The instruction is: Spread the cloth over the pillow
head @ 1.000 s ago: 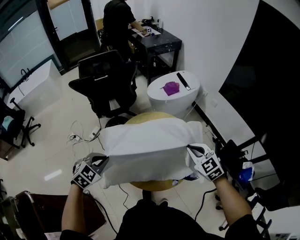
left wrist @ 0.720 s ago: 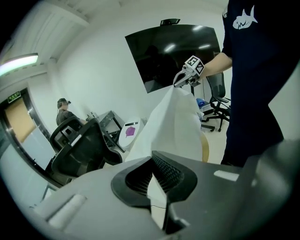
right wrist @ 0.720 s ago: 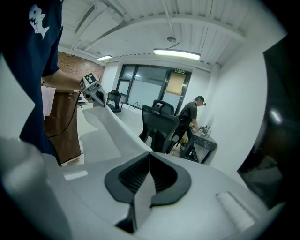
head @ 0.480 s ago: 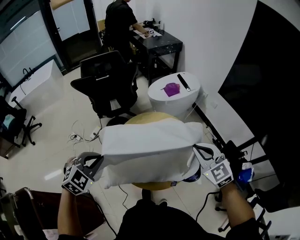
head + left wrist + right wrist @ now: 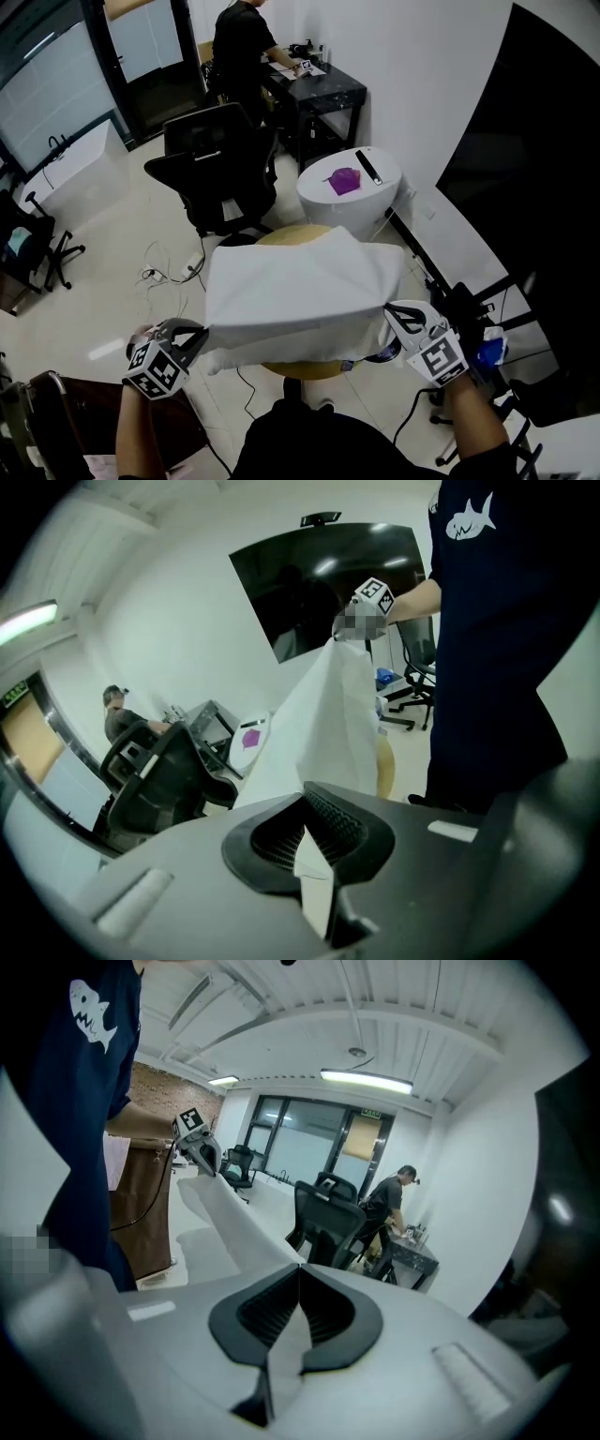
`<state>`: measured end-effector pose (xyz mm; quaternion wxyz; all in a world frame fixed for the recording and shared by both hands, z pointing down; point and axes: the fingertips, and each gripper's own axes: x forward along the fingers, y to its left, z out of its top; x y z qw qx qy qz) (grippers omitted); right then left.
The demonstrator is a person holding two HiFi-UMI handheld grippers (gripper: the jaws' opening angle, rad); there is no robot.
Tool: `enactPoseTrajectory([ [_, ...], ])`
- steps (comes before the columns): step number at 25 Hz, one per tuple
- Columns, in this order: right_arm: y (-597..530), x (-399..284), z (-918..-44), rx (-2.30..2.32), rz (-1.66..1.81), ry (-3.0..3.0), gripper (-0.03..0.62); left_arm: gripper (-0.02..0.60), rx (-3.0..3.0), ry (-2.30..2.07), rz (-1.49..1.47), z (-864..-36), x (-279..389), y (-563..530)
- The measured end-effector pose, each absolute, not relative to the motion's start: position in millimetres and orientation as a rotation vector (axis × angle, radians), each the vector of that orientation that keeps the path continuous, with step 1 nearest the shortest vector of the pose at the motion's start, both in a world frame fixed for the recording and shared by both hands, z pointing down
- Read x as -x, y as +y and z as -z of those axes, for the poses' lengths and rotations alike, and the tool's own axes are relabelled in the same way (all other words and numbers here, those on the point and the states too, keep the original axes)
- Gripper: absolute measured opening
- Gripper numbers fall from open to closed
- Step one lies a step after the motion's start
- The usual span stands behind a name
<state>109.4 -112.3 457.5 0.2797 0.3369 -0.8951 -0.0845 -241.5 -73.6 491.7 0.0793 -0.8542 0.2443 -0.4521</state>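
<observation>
**A:** Where is the cloth right now?

**B:** The cloth (image 5: 295, 291) is white and hangs in the air between the two grippers, above the round wooden table (image 5: 314, 369). Its far part slopes away toward 12 o'clock

**A:** And the pillow?

**B:** The pillow (image 5: 281, 349) shows as a white bulk under the cloth's raised near edge, on that same table. Most of it is covered

**A:** What are the jaws doing?

**B:** The left gripper (image 5: 200, 334) sits at 8 o'clock from the cloth's middle. Its jaws are closed on a near corner, and its own view shows a white fold pinched between the ribbed pads. The right gripper (image 5: 389, 312), at 4 o'clock, is clamped the same way on the other near corner, with fabric pressed flat between its pads

**A:** Is the held edge slack?

**B:** No, it runs almost straight from one gripper to the other

**A:** What else is around?

**B:** A white round table (image 5: 384, 183) at 1 o'clock carries a purple object (image 5: 344, 177) and a black bar (image 5: 367, 163). A black office chair (image 5: 220, 164) stands at 11 o'clock. Beyond it, a person (image 5: 239, 42) is at a black desk (image 5: 323, 84)
</observation>
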Motion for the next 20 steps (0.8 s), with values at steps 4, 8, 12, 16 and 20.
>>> enactPoseTrajectory([
  [4, -96, -109, -496, -0.825, 0.147, -2.366, 0.009, 0.000, 2.633, 0.618, 1.477, -539, 237, -48],
  [8, -83, -107, -531, -0.748, 0.074, -2.318, 0.009, 0.000, 2.721, 0.561, 1.554, -576, 237, -36],
  [12, -73, -104, -576, -0.668, 0.041, -2.217, 0.009, 0.000, 2.703, 0.500, 1.667, -611, 237, -33],
  [16, -68, -104, -626, -0.635, 0.025, -2.141, 0.011, 0.017, 2.674, 0.454, 1.774, -650, 236, -30],
  [20, -70, -106, -660, -0.665, -0.008, -2.110, 0.012, 0.114, 2.681, 0.491, 1.797, -673, 237, -30],
])
